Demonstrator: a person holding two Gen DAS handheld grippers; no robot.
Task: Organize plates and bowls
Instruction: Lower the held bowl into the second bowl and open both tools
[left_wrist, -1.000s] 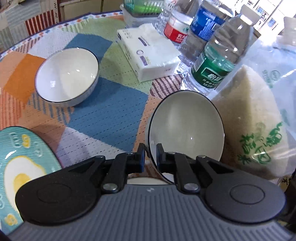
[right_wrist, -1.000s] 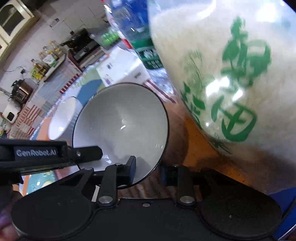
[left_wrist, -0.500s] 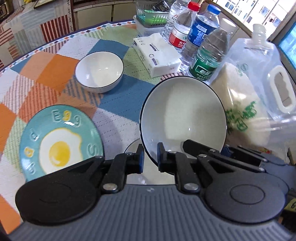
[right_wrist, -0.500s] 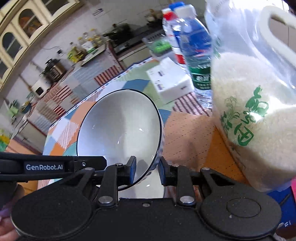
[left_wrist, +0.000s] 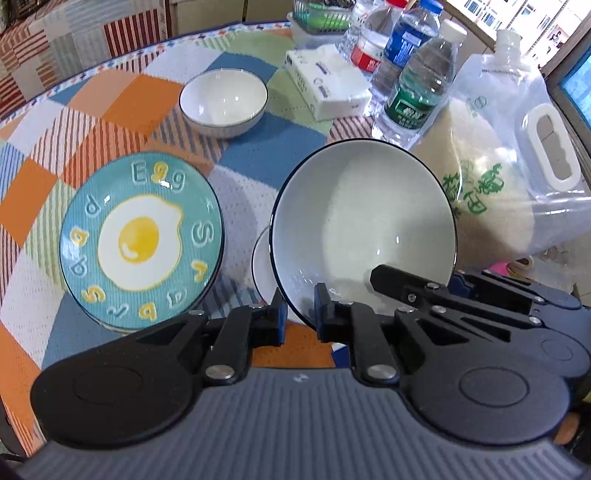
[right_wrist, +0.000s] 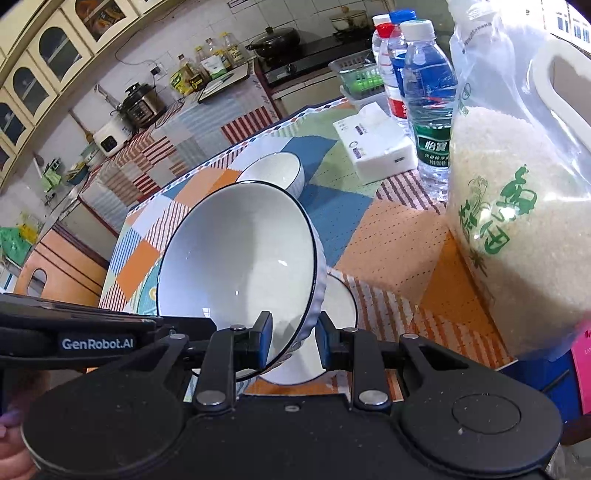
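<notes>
Both grippers, left (left_wrist: 298, 308) and right (right_wrist: 293, 334), pinch one lifted bowl (left_wrist: 364, 229); another bowl (left_wrist: 223, 101) and egg plate (left_wrist: 142, 238) sit unstacked.

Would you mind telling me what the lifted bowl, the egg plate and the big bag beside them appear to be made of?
Lifted bowl: likely glazed ceramic; glossy white inside with light glints, thin dark rim, ribbed outer wall in the right wrist view.
Egg plate: probably glazed ceramic too; teal, raised letters, printed fried egg.
Bag: clear flexible plastic, creased and shiny, with what look like white grains inside.
</notes>
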